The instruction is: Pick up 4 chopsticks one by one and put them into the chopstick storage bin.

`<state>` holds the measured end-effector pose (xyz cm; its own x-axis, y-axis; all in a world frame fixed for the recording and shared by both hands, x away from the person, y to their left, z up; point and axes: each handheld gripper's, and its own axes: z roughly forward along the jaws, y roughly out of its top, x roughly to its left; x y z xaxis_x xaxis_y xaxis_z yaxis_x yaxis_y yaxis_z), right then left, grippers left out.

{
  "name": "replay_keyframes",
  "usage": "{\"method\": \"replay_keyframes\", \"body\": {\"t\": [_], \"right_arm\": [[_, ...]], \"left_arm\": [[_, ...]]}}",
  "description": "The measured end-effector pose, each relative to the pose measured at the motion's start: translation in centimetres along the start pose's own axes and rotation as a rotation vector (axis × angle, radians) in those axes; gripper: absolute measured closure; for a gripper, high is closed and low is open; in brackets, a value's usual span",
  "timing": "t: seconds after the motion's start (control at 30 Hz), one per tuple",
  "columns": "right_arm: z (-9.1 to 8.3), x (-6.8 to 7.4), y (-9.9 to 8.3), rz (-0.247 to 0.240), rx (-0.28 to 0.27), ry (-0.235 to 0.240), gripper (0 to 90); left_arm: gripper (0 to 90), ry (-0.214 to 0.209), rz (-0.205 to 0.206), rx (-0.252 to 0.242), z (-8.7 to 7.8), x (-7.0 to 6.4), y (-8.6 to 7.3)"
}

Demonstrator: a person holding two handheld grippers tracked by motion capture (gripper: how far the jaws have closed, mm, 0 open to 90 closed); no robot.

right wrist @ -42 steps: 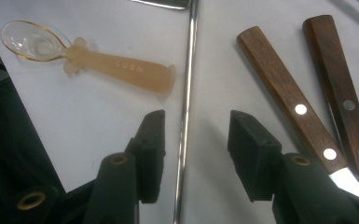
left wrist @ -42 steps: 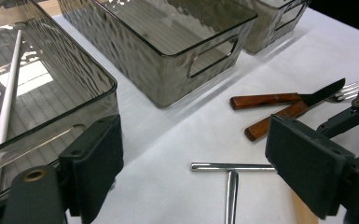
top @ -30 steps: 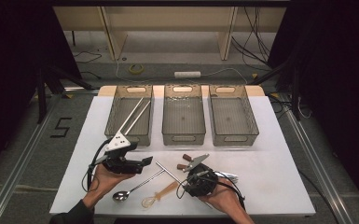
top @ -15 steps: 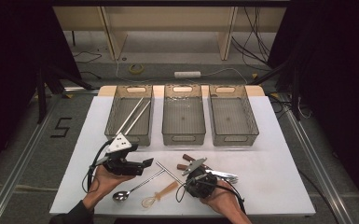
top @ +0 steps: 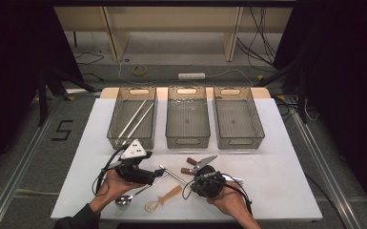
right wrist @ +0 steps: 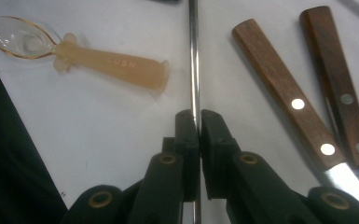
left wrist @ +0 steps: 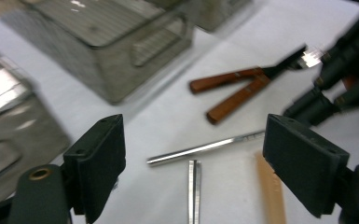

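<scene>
In the right gripper view my right gripper [right wrist: 194, 119] is shut on a thin metal rod [right wrist: 194, 56] that runs straight up between its jaws. In the high view the rod [top: 173, 173] lies on the white table [top: 286, 157], with the right gripper [top: 195, 183] at its near end. My left gripper [top: 153, 177] is held just left of the rod, jaws wide open. In the left gripper view the rod [left wrist: 205, 148] and a flat metal handle [left wrist: 194, 191] lie between the open jaws of that gripper [left wrist: 200, 151]. Two wooden-handled knives [right wrist: 284, 98] lie beside the rod.
Three grey mesh bins stand in a row at the back; the left bin [top: 132, 138] holds two metal rods, the middle bin [top: 186, 139] and right bin [top: 238, 138] look bare. An amber plastic spoon [top: 164, 198] and a metal spoon [top: 124, 199] lie near the front edge.
The right hand has shifted slightly at the rod's end. The left gripper has stayed in place, open.
</scene>
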<state>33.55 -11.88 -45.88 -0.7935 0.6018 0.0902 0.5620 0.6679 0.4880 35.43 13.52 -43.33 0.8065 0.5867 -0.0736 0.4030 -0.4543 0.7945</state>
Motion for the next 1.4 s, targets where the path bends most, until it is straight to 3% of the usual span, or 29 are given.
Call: {"method": "replay_keyframes", "body": {"t": [0.17, 0.43, 0.57, 0.73, 0.9, 1.17, 1.4], "right_arm": [[-0.4, -0.4, 0.4, -0.008, 0.011, -0.002, 86.6], [-0.5, -0.5, 0.9, -0.037, 0.049, -0.002, 86.6], [-0.8, -0.6, 1.2, -0.039, 0.051, 0.004, 86.6], [-1.0, -0.9, 1.6, -0.047, 0.055, 0.01, 86.6], [-1.1, -0.9, 2.0, -0.046, 0.064, 0.014, 86.6], [-1.3, -1.0, 2.2, -0.066, 0.07, 0.014, 86.6], [-1.1, -1.0, 2.4, -0.066, 0.083, 0.01, 86.6]], "left_arm": [[22.8, -0.048, 0.106, 0.108, 2.8, -1.0, 0.2], [28.1, -0.097, 0.22, 0.187, 5.4, -1.5, 0.7], [30.9, -0.112, 0.246, 0.209, 6.1, -1.5, 0.8], [33.7, -0.126, 0.247, 0.217, 6.6, -1.2, 0.9], [35.9, -0.126, 0.298, 0.253, 7.5, -1.5, 0.9], [42.2, -0.121, 0.33, 0.258, 8.0, -1.7, 1.2], [48.3, -0.126, 0.382, 0.265, 8.5, -2.3, 1.2]]}}
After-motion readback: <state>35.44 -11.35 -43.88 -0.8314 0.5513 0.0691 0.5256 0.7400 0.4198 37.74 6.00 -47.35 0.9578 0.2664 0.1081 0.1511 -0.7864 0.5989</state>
